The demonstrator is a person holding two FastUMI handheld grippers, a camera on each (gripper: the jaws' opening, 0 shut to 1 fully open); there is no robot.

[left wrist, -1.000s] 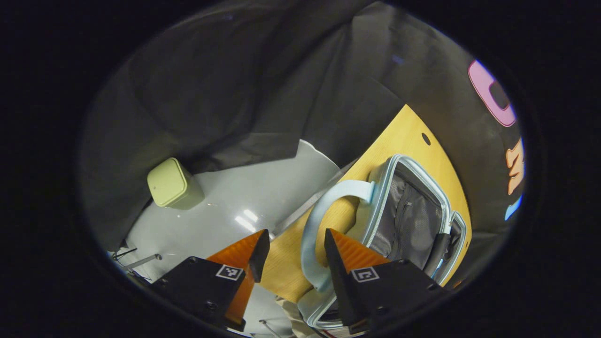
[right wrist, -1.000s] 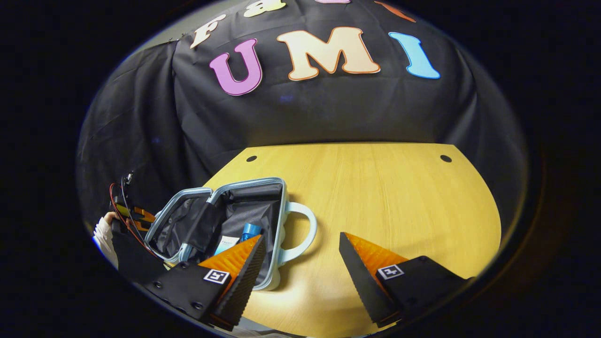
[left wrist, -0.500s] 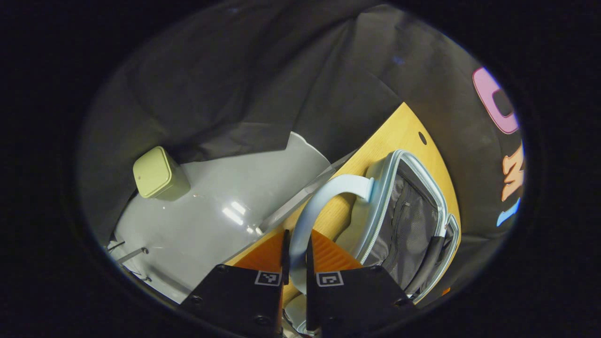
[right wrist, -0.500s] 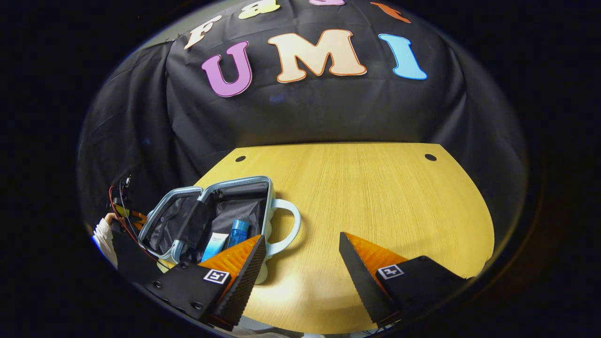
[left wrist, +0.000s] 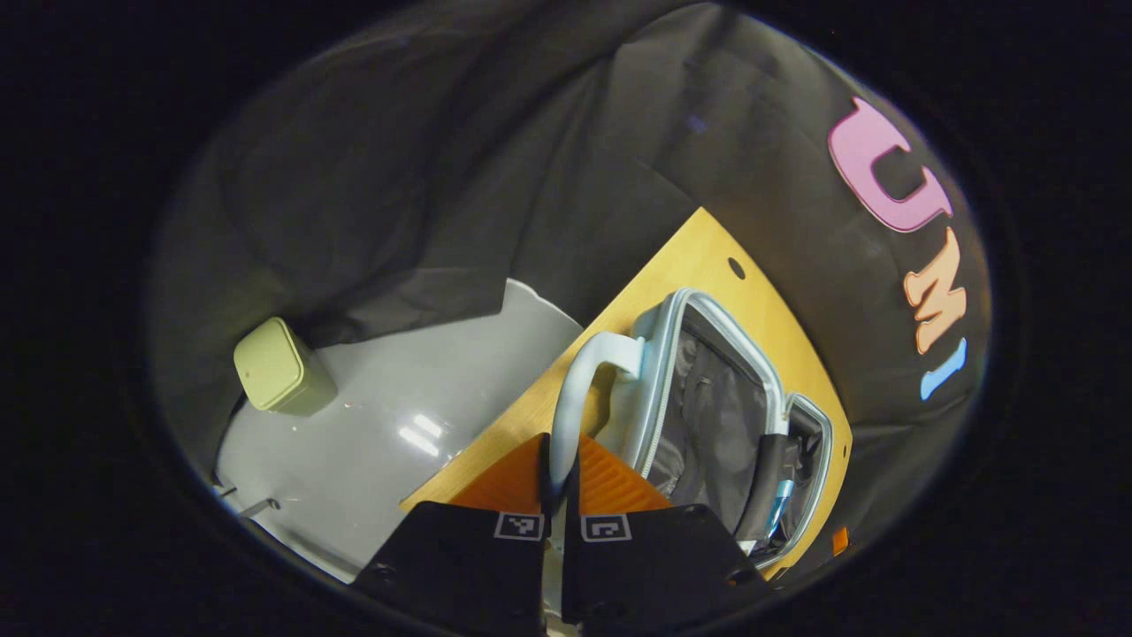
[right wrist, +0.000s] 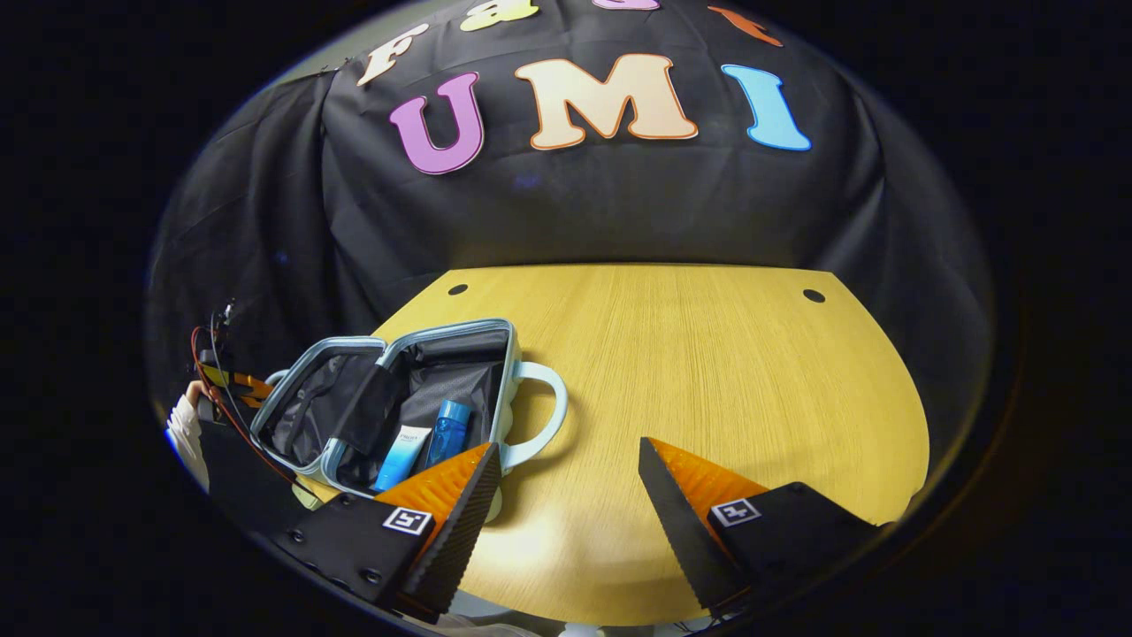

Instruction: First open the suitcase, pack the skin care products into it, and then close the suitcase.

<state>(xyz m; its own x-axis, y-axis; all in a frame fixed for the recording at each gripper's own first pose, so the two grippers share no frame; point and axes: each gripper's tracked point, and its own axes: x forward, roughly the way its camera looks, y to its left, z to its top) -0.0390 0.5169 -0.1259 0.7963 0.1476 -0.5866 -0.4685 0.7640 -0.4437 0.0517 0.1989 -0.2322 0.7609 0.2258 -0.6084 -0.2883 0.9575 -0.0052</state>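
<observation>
The left gripper (left wrist: pixel 555 473) has its fingers pressed together on the pale-blue handle (left wrist: pixel 573 402) of the suitcase (left wrist: pixel 716 416), at about 6 o'clock in the left gripper view. The suitcase lies open on the bench (left wrist: pixel 699 257), its grey-lined halves spread toward 3 o'clock.

The step in hand looks like closing: the skin care products are inside, so the held half must swing over onto the other. To do it well, I would keep the pinch firm on the handle, lift in an arc around the hinge rather than dragging the case along the bench, and watch that the dark inner flap (left wrist: pixel 762 482) tucks in so the rims meet cleanly. The case sits close to the bench edge, so a sideways pull could slide it off.

The right gripper (right wrist: pixel 566 487) hangs wide open and empty above the bench (right wrist: pixel 707 354), with the suitcase (right wrist: pixel 389 398) at 8 o'clock beside its left finger; it could steady the far half.

The right gripper view shows the contents plainly: a light-blue tube (right wrist: pixel 398 456) and a blue bottle (right wrist: pixel 447 429) lying side by side in the half nearer its handle (right wrist: pixel 539 411). The left gripper view gives just a blue sliver there, but shows the grip itself, the grey floor (left wrist: pixel 398 398) and a green bin (left wrist: pixel 279 367) at 9 o'clock.
</observation>
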